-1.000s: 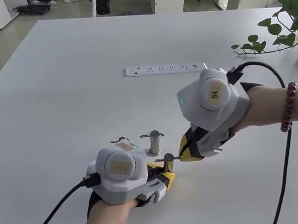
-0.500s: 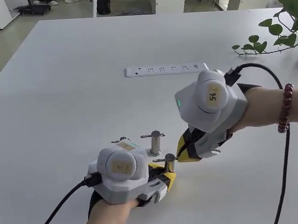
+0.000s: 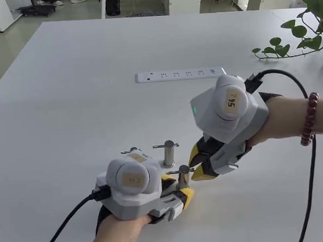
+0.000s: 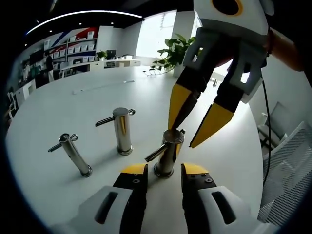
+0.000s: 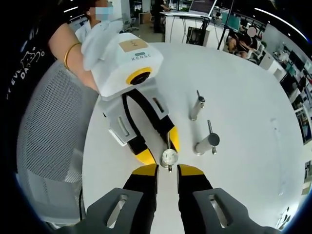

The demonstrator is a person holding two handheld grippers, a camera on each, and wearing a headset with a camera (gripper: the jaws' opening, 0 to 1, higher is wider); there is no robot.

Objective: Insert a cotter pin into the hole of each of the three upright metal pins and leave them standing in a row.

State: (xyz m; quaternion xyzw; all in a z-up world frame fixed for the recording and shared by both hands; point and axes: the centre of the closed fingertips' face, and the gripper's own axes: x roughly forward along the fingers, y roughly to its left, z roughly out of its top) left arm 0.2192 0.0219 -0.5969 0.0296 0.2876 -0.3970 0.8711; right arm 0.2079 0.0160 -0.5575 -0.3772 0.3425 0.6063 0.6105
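Left gripper (image 4: pixel 164 170): low on the white table (image 4: pixel 73 97), jaws drawn in close on either side of the foot of the near metal pin (image 4: pixel 168 148). Whether the pads actually press it, I cannot tell.
Right gripper (image 5: pixel 168 171): released, jaws spread and holding nothing. It faces the left gripper from the opposite side, tilted downward, its yellow fingertips (image 4: pixel 180 105) straddling the head of the near metal pin.
Near metal pin: upright, its foot between the left gripper's jaw tips and its head between the right gripper's tips.
First cotter pin (image 4: pixel 155 154): seated through the hole near the top of the near metal pin. The straight leg sticks out to the left of the left gripper's jaws, and the looped end lies toward the right gripper's tips.
Middle metal pin (image 4: pixel 122 129): standing ahead and left of the left gripper's jaws, apart from both grippers, with the second cotter pin (image 4: pixel 105 120) across its hole.
Far metal pin (image 4: pixel 75 157): further left of the left gripper, past the middle metal pin, with the third cotter pin (image 4: pixel 61 143) through its top. It looks tilted in the left gripper view, but the lens bends there, so I cannot tell.
Row: the three pins line up, running leftward from the left gripper's jaws.
Power strip (image 3: pixel 179 74): flat on the table, well beyond both grippers.
Plant (image 3: pixel 303 29): far beyond the right gripper, at the table's edge.
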